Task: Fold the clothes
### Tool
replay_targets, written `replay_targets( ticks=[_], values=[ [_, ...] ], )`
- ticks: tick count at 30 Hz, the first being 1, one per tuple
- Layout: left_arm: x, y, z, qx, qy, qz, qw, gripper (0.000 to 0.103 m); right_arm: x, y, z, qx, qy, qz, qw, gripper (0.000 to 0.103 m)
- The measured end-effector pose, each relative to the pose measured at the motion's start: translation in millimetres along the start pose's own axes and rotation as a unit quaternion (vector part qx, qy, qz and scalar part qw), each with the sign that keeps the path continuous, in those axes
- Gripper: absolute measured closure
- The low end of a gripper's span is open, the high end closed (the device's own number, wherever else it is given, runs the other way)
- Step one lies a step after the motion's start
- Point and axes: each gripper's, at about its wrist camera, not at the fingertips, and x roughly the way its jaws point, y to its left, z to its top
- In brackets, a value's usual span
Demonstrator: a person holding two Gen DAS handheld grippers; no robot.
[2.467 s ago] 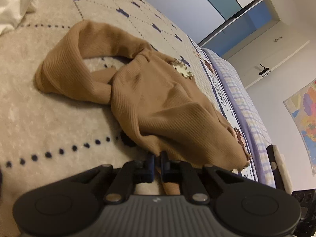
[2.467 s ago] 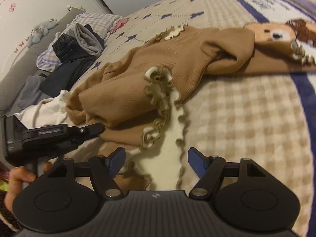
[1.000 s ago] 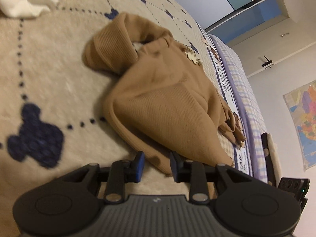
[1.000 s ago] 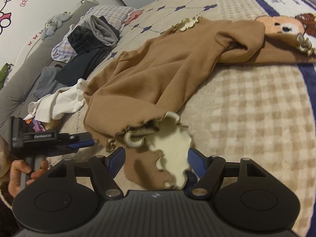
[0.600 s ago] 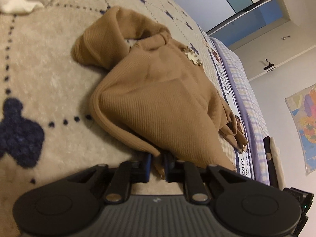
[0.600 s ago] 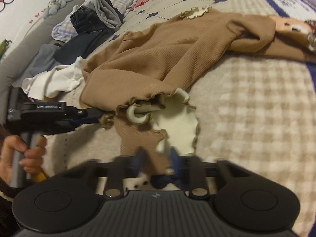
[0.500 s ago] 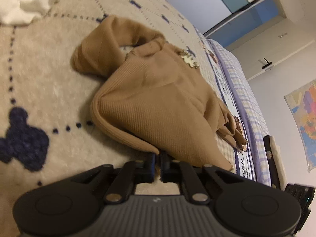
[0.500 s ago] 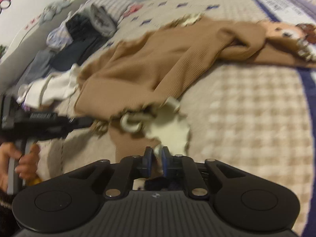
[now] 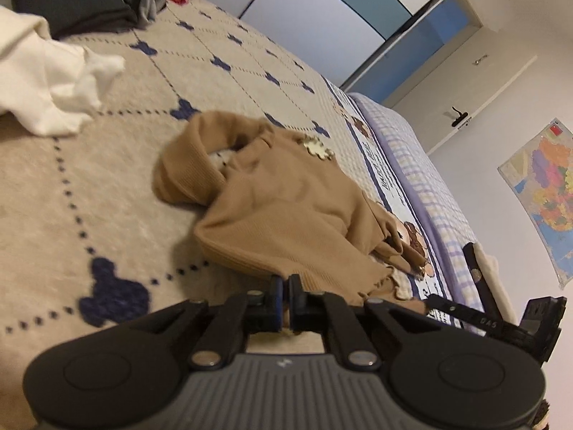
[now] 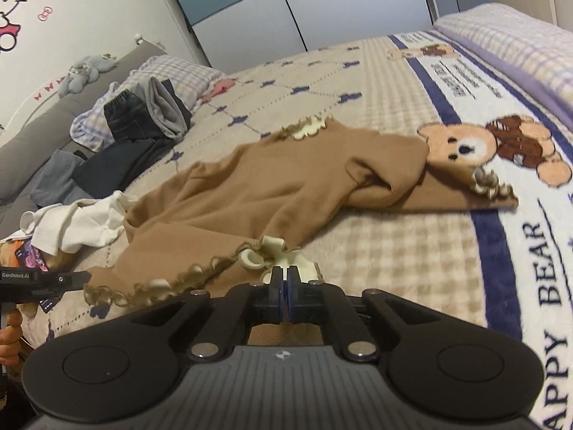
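Both grippers pinch the ruffled hem of the brown top (image 10: 272, 193), which lies crumpled mid-frame on the bed (image 10: 412, 261): left gripper (image 9: 285, 285) and right gripper (image 10: 284, 279) clamped tight on fabric. The step looks like lifting the hem; next, carry it toward the collar evenly.

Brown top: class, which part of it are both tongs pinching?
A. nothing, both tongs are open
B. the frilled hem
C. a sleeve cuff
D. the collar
B: the right tongs and the left tongs are shut on the frilled hem of the brown top, at its near edge.
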Motion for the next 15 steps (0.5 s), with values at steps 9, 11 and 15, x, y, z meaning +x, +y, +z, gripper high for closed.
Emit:
replay_targets(
  ticks=[9, 11, 15],
  values=[
    [-16, 31, -9, 0.008, 0.006, 0.063, 0.998, 0.1, -19, 16, 4, -0.064, -0.006, 0.048, 0.997, 0.101],
    [-16, 40, -10, 0.007, 0.012, 0.082, 0.9966, 0.1, -21, 20, 2, -0.083, 0.0, 0.062, 0.995, 0.101],
    [-13, 56, -14, 0.002, 0.031, 0.108, 0.9937, 0.1, -24, 29, -3, -0.11, 0.02, 0.098, 0.989, 0.101]
  ],
)
